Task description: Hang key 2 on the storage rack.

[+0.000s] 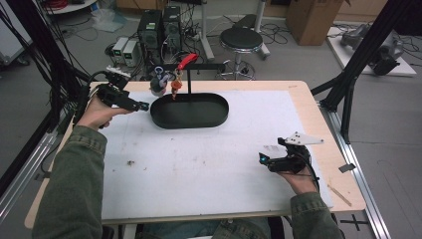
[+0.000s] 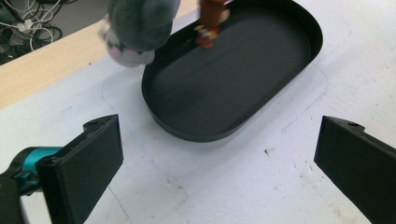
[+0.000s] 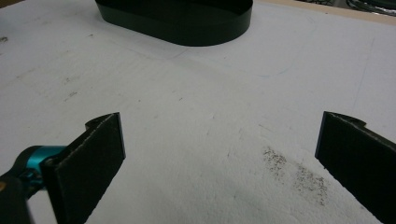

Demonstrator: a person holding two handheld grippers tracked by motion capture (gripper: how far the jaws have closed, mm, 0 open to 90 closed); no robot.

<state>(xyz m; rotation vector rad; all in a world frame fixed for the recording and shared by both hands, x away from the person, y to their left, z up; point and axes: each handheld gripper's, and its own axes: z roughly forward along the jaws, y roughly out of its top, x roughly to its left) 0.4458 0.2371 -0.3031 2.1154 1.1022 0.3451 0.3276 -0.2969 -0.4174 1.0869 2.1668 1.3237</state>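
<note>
A black oval tray [image 1: 199, 113] lies at the back middle of the white mat, with nothing lying in it. Behind it stands a black hanger stand [image 1: 189, 79]. A red clip-like piece [image 1: 186, 60] sits on its bar, and a grey plush toy [image 1: 158, 82] and a small orange figure [image 1: 175, 86] hang from it. My left gripper [image 1: 143, 106] is open just left of the tray. In the left gripper view the gripper [image 2: 218, 135] has its jaws wide apart, facing the tray [image 2: 187, 133], the plush [image 2: 135, 28] and the orange figure [image 2: 210, 23]. My right gripper [image 1: 262, 158] is open at the front right; in its own view the gripper [image 3: 219, 126] has bare mat between its jaws.
The white mat [image 1: 199, 164] covers most of the wooden table, whose bare edge [image 1: 338, 164] shows at the right. A round stool [image 1: 241, 40], computer cases [image 1: 159, 27] and cables stand on the floor behind. Black frame struts rise at both sides.
</note>
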